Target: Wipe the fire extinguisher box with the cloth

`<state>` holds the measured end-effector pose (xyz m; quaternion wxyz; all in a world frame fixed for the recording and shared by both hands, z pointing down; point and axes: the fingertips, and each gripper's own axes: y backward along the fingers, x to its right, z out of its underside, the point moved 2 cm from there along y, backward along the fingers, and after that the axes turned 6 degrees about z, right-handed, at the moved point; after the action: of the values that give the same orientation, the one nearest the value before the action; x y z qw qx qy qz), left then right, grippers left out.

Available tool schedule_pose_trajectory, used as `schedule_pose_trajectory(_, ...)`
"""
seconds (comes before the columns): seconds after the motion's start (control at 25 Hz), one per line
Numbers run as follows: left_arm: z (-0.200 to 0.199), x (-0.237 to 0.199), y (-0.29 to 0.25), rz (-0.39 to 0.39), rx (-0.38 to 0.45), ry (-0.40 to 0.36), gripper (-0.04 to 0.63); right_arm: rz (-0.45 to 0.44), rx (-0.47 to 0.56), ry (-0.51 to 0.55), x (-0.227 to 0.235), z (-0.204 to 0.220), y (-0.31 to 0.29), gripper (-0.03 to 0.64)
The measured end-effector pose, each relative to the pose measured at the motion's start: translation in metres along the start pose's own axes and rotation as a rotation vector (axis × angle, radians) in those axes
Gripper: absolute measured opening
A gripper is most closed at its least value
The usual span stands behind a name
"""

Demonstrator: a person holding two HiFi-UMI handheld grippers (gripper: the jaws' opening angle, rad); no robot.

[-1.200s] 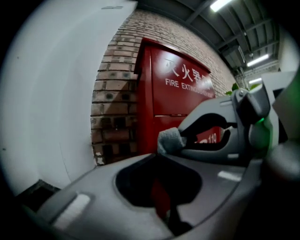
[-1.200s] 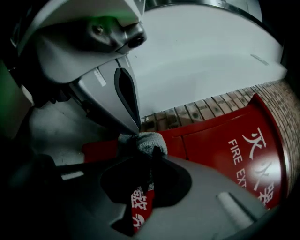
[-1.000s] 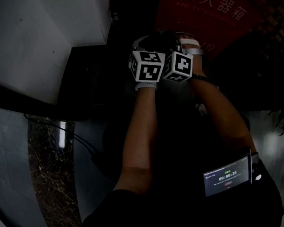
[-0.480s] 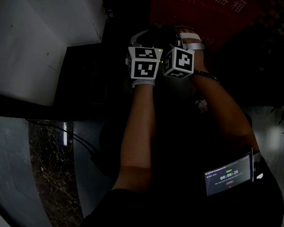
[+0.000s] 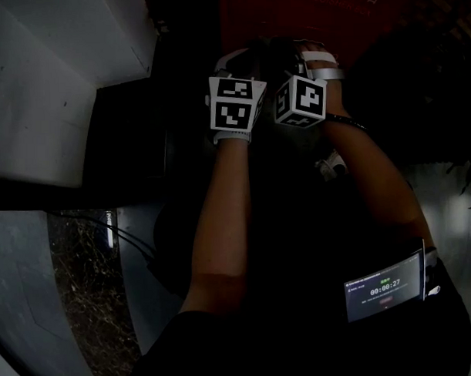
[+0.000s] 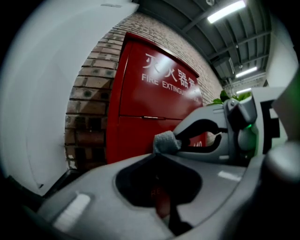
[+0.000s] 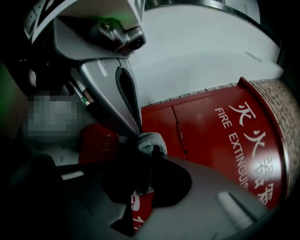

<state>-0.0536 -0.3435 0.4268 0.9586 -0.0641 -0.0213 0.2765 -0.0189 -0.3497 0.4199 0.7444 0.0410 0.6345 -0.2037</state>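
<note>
Left gripper (image 6: 158,152): grey shell, white cube (image 5: 234,104), black square markers.
Right gripper (image 7: 149,149): same, green light (image 6: 247,125), white strap (image 5: 321,62) just beyond cube.
Clothing: dark short-sleeved top (image 5: 303,351).

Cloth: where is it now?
In both gripper views the grey cloth is pinched where the tips of the left gripper and right gripper meet, in front of the red fire extinguisher box.

The head view is very dim, nearly black mid-frame. Long white ceiling strip lights (image 6: 226,11) brighten the red metal fire extinguisher box (image 6: 154,93); both gripper views bend toward dark edges.
</note>
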Motion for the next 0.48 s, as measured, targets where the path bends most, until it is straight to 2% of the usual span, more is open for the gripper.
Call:
schedule_pose_trajectory(0.2, -0.005, 0.022, -0.007, 0.034, 0.037, 0.014, 0.003, -0.004, -0.040, -0.005, -0.001, 0.027, 0.007, 0.032)
schedule_pose_trajectory(0.48, -0.013, 0.063, -0.020, 0.153, 0.050, 0.051, 0.003, -0.001, -0.100, -0.014, 0.005, 0.065, 0.019, 0.032)
